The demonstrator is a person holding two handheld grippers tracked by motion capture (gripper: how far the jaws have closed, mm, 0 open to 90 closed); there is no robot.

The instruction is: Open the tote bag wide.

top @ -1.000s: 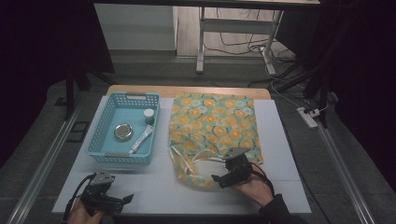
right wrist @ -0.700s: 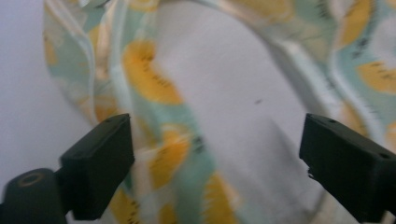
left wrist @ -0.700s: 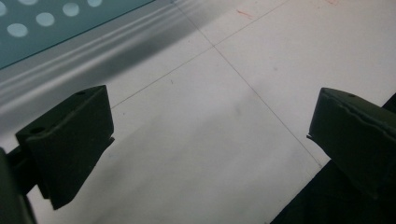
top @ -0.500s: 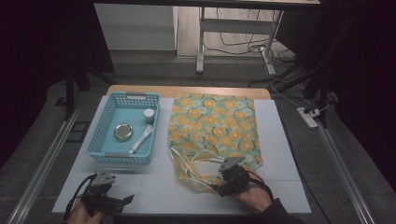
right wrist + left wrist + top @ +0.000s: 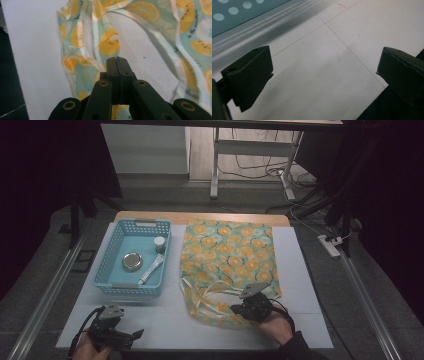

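A cloth bag (image 5: 227, 255) printed with orange slices lies flat on the white table, its pale straps looped at the near end. My right gripper (image 5: 241, 309) rests on that near end. Its jaws have just been closing. In the right gripper view they stand together (image 5: 117, 60), pinching a thin fold of the bag's fabric (image 5: 110, 42) at their tips. My left gripper (image 5: 131, 335) lies at the table's near left edge. Its fingers are spread wide (image 5: 322, 72) over bare white table, with nothing between them.
A light blue basket (image 5: 111, 266) stands left of the bag and holds a round metal tin (image 5: 132, 261), a white tube (image 5: 151, 269) and a small capped jar (image 5: 159, 243). Its wall (image 5: 237, 12) shows ahead of my left gripper. A desk frame and cables lie beyond the table.
The right gripper has shifted a little along the bag's near end, and its jaws have gone from wide apart to shut on the fabric. The left gripper has stayed put.
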